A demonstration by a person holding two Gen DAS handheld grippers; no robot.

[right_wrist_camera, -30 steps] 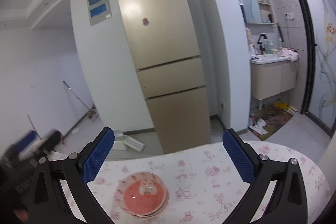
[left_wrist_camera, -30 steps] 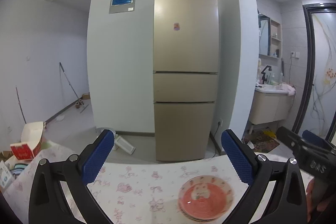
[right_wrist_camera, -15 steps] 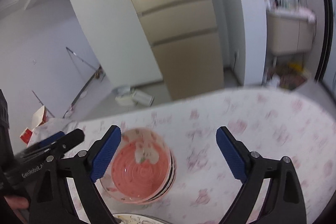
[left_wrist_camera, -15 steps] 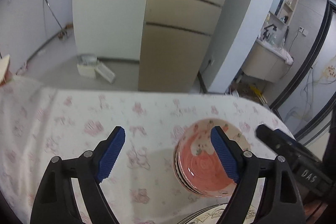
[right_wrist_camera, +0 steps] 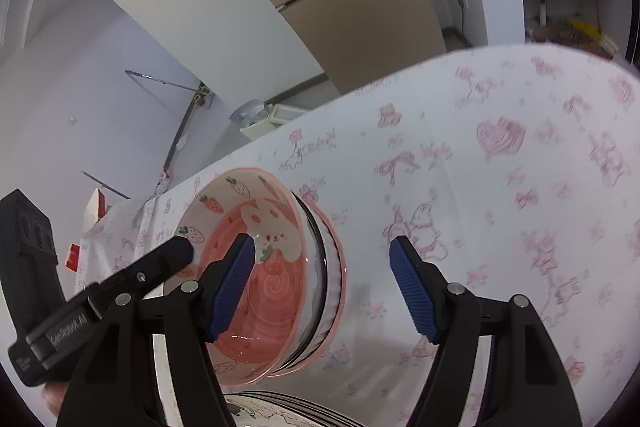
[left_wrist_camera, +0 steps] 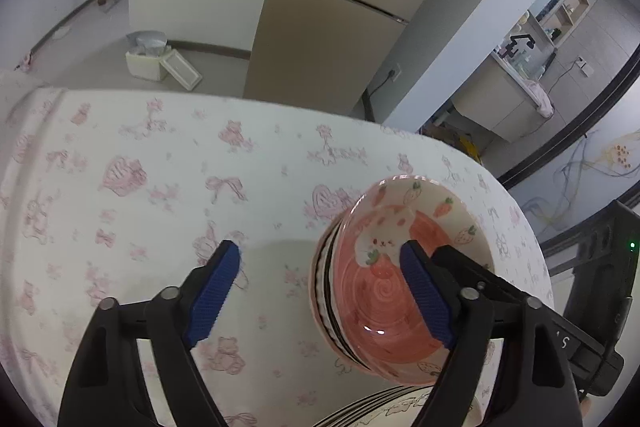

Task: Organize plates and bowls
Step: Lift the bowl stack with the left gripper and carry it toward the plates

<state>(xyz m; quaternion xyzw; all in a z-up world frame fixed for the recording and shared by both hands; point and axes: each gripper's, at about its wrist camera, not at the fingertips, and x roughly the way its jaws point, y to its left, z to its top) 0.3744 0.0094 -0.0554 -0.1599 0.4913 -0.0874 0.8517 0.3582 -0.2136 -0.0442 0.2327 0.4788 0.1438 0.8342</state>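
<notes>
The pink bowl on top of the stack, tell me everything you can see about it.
The pink bowl looks like glossy ceramic: a coral spiral inside, a white bunny face, strawberries and carrots on a cream wall, a pink rim. It sits upright and empty, nested atop other bowls with dark-striped rims, on the floral tablecloth. Open left gripper and right gripper each straddle its rim, one finger over the inside; contact cannot be told.
</notes>
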